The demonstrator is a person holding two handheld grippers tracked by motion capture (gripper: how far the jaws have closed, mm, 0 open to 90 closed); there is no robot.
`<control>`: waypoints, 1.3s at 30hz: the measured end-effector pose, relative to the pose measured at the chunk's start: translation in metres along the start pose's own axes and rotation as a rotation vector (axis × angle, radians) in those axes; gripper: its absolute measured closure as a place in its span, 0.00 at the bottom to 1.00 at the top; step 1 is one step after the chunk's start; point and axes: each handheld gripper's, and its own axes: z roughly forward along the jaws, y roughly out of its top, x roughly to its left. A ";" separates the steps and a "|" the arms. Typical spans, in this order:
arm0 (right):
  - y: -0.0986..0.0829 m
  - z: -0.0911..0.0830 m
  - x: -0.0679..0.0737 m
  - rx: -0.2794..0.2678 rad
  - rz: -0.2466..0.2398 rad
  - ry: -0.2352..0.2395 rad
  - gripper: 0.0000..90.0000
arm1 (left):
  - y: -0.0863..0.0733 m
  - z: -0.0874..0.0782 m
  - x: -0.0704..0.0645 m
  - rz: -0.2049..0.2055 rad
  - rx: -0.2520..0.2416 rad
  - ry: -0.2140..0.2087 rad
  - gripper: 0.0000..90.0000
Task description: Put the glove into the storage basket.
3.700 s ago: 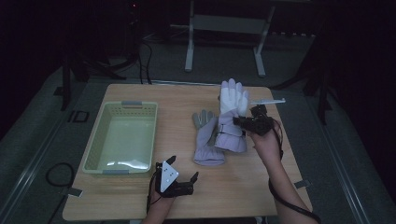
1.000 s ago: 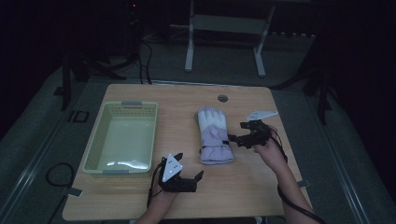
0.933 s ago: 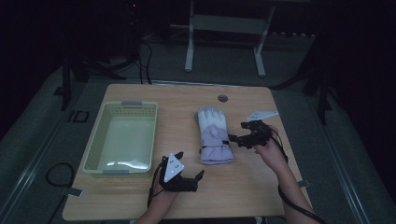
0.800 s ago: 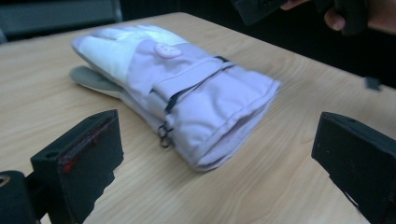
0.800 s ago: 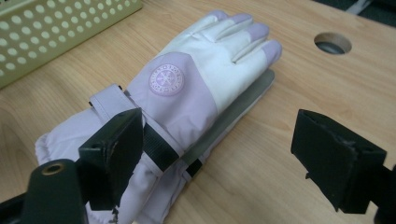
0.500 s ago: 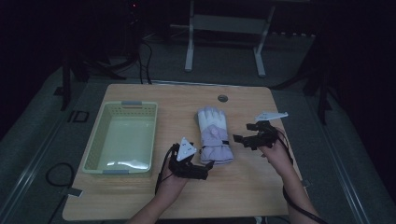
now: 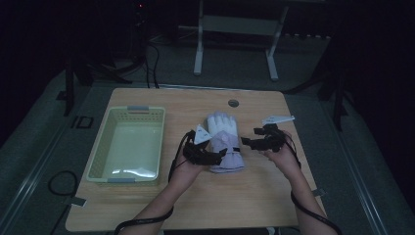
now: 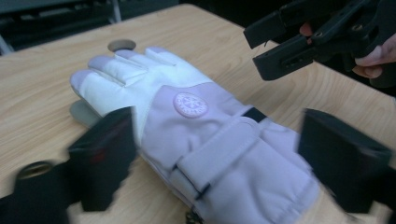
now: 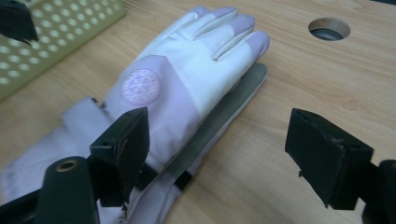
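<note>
High view: two gloves (image 7: 223, 142) lie stacked mid-table, fingers pointing away from the person, beside one basket (image 7: 128, 144) at their left. Stacking them looks meant to let the pair be lifted as one, likely into the basket. The left gripper (image 7: 219, 154) straddles the cuff end with jaws wide, holding nothing. The right gripper (image 7: 246, 142) hangs just beside the stack's other edge, jaws also wide and empty. Right gripper view shows a grey palm (image 9: 219, 112) under the upper glove, so I count two, though the lower one is mostly hidden.
</note>
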 end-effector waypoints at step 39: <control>-0.009 0.069 0.008 0.276 0.111 0.093 0.84 | -0.021 0.076 0.047 -0.240 0.324 -0.133 0.73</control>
